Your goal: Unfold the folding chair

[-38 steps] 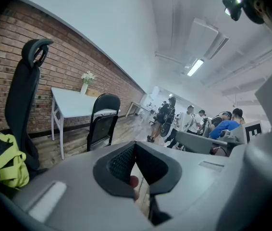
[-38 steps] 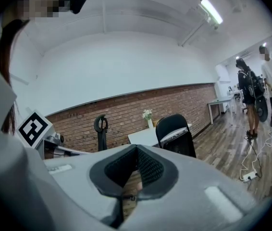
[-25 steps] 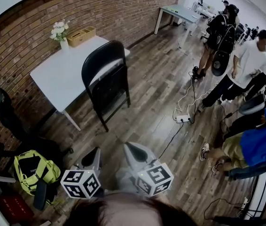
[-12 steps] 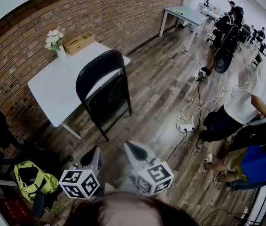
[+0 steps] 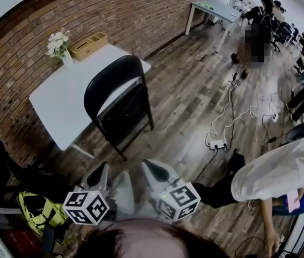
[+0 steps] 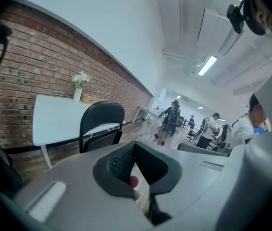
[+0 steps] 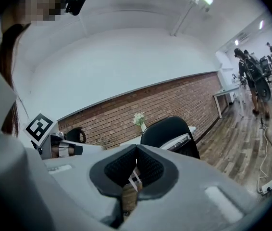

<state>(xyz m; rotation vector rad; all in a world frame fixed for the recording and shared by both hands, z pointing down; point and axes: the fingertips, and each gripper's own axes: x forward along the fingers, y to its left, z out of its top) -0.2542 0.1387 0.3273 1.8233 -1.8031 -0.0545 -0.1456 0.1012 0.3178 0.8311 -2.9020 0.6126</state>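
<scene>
Folding chair [image 5: 118, 104] at twelve o'clock, beside table [image 5: 50, 98]. Left gripper [image 5: 100, 169], right gripper [image 5: 151, 166] both closed, empty, well short. Best: open jaws early, steady backrest, pull seat down.

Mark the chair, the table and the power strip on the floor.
chair [image 5: 108, 75], head view, on the backrest.
table [image 5: 55, 105], head view, bare part of the white top.
power strip [image 5: 216, 143], head view, on its white body.
</scene>
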